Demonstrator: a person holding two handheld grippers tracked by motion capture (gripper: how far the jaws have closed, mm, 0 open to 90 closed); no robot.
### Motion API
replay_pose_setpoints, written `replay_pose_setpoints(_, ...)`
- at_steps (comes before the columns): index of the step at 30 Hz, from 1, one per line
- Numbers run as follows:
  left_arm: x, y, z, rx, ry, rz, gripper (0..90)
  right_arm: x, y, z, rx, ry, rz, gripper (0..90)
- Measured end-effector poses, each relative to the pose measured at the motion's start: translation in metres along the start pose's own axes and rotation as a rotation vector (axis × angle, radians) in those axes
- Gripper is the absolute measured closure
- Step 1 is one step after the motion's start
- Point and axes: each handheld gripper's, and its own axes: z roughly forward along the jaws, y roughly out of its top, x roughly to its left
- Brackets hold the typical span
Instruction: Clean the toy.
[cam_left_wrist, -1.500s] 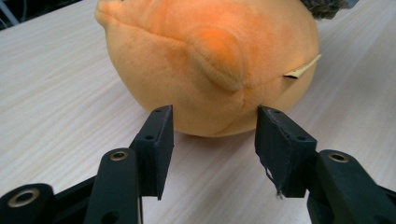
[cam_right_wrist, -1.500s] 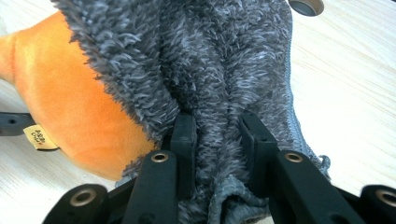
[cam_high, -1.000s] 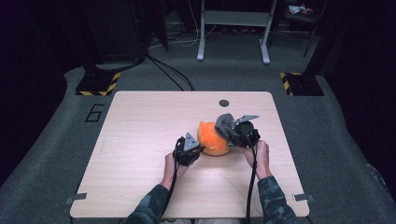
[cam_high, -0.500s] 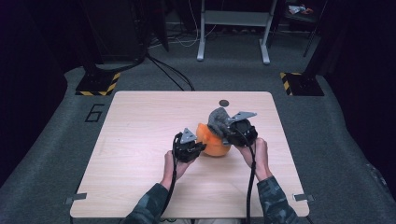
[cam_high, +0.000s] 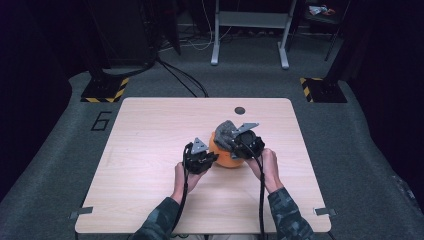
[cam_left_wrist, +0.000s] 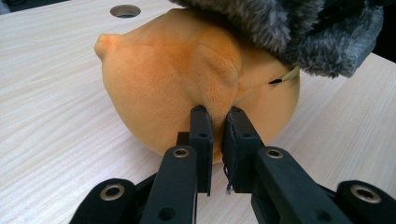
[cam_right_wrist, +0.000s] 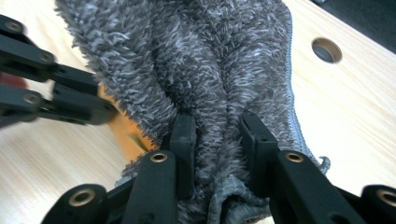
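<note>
An orange plush toy (cam_high: 226, 156) sat on the light wooden bench (cam_high: 150, 145), a little right of the middle and toward the person's edge, with a grey fuzzy cloth (cam_high: 226, 132) draped over its far upper side. In the left gripper view the orange plush toy (cam_left_wrist: 187, 79) filled the middle of the frame, rounded and soft, with a small nub at its upper left and the grey fuzzy cloth (cam_left_wrist: 299, 28) hanging over its top right. The left gripper (cam_high: 200, 159) was at the toy's near left side, its jaws drawn nearly together and pinching a fold of the orange fabric (cam_left_wrist: 217, 109) low on the toy's body. The right gripper (cam_high: 245, 142) was at the toy's upper right, its jaws closed on a bunched ridge of the grey fuzzy cloth (cam_right_wrist: 210, 84), the pile bulging up between them (cam_right_wrist: 217, 140). In that same view the left gripper (cam_right_wrist: 60, 100) came in from the left edge, and a sliver of orange showed beneath the cloth's edge. A round hole (cam_high: 240, 110) lay in the bench beyond the toy, near the far edge. Both hands (cam_high: 270, 167) gripped the tools from the near side, cables trailing back along the forearms.
</note>
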Motion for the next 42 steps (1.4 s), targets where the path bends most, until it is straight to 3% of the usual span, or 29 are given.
replay_pose_setpoints(16,0.005,-0.005,0.002,0.001,0.025,-0.028,82.4,-0.037,-0.041,0.021,0.077,-0.005,0.169,69.6)
replay_pose_setpoints(20,0.007,-0.005,0.002,0.0,0.029,-0.025,82.4,-0.046,-0.054,0.034,0.126,-0.008,0.204,69.5)
replay_pose_setpoints(24,0.008,-0.006,0.002,0.006,0.031,-0.031,82.3,-0.05,-0.069,0.052,0.223,-0.007,0.23,69.4)
replay_pose_setpoints(28,0.008,-0.006,0.002,-0.003,0.032,-0.028,82.2,-0.057,-0.074,0.046,0.198,-0.011,0.258,69.4)
replay_pose_setpoints(34,0.007,-0.006,0.001,-0.009,0.031,-0.027,81.9,-0.054,-0.051,0.006,0.094,-0.056,0.203,69.4)
replay_pose_setpoints(37,0.005,-0.005,0.001,-0.013,0.031,-0.013,81.9,-0.043,-0.031,-0.011,0.03,-0.043,0.145,69.4)
replay_pose_setpoints(42,0.001,-0.002,0.002,-0.012,0.031,0.017,81.9,-0.019,-0.001,-0.021,-0.026,-0.016,0.033,69.4)
